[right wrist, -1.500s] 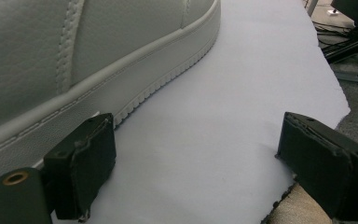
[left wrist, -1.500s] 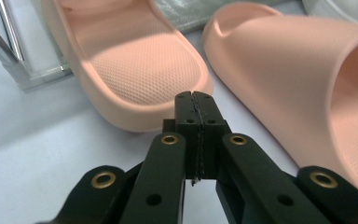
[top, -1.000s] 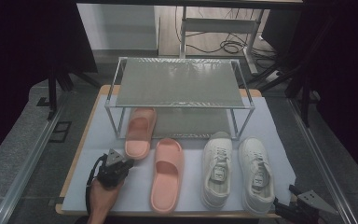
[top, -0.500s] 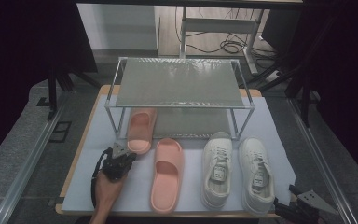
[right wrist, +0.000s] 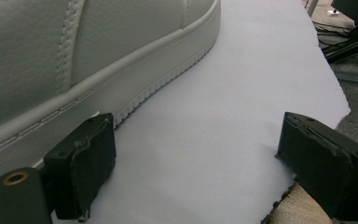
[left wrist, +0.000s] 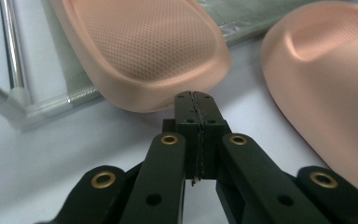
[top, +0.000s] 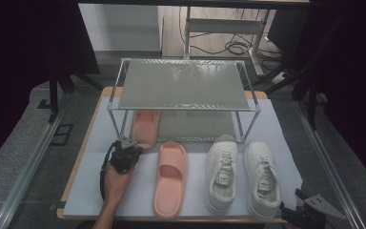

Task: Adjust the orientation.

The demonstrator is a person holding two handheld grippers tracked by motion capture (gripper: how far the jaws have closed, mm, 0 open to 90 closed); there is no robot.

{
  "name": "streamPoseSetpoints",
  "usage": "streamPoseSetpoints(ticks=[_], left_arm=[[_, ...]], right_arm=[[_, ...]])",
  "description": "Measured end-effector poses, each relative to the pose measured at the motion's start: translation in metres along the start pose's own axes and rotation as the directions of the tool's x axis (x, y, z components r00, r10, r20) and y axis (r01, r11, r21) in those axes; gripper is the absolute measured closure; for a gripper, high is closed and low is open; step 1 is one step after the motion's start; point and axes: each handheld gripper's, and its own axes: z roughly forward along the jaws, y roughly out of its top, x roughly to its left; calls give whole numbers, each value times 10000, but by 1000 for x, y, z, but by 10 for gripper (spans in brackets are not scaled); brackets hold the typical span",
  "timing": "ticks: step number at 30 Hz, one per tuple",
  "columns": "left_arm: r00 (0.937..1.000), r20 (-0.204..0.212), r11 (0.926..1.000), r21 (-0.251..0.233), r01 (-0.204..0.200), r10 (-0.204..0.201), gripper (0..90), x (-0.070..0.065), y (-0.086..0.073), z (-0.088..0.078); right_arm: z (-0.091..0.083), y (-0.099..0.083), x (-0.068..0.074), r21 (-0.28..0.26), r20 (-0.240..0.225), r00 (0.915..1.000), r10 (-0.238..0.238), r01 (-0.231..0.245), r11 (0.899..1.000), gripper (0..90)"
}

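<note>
My left gripper (top: 133, 145) is shut with nothing between its jaws. In the left gripper view its closed tips (left wrist: 196, 100) sit right at the heel of a pink slipper (left wrist: 144, 46). That slipper (top: 145, 126) lies partly under the metal rack (top: 181, 109). The second pink slipper (top: 170, 177) (left wrist: 326, 84) lies flat just to its right, in front of the rack. My right gripper (top: 310, 213) rests at the table's front right corner. Its jaws (right wrist: 200, 163) stand open beside the sole of a white sneaker (right wrist: 74, 56), holding nothing.
A pair of white sneakers (top: 243, 174) stands on the white sheet (top: 90, 191) to the right of the slippers. The rack has a mesh top shelf (top: 186, 83) and a lower one. Cables and dark stands lie beyond the table.
My left hand has moved forward toward the rack, and the pink slipper at its tips has slid further under the lower shelf. The right gripper has stayed put.
</note>
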Motion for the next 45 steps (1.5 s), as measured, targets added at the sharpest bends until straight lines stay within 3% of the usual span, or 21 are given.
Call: streamPoseSetpoints(ticks=[14, 29, 37, 45], left_arm=[[9995, -302, 9993, 363, 53, -42, 896, 4, 20, 20], [9989, -435, 9983, 555, 168, -144, 896, 8, 28, 35], [9987, -471, 9985, 515, 191, -167, 894, 7, 28, 35], [9996, -215, 9995, 271, 189, -183, 849, 3, 27, 25]], right_arm=[[0, 0, 0, -1, -3, 10000, -2, 2, 10000, 116], [0, 0, 0, 1, -9, 10000, -16, 16, 10000, 116], [0, 0, 0, 6, -12, 10000, -16, 16, 10000, 116], [0, 0, 0, 0, -10, 10000, -7, 7, 10000, 116]])
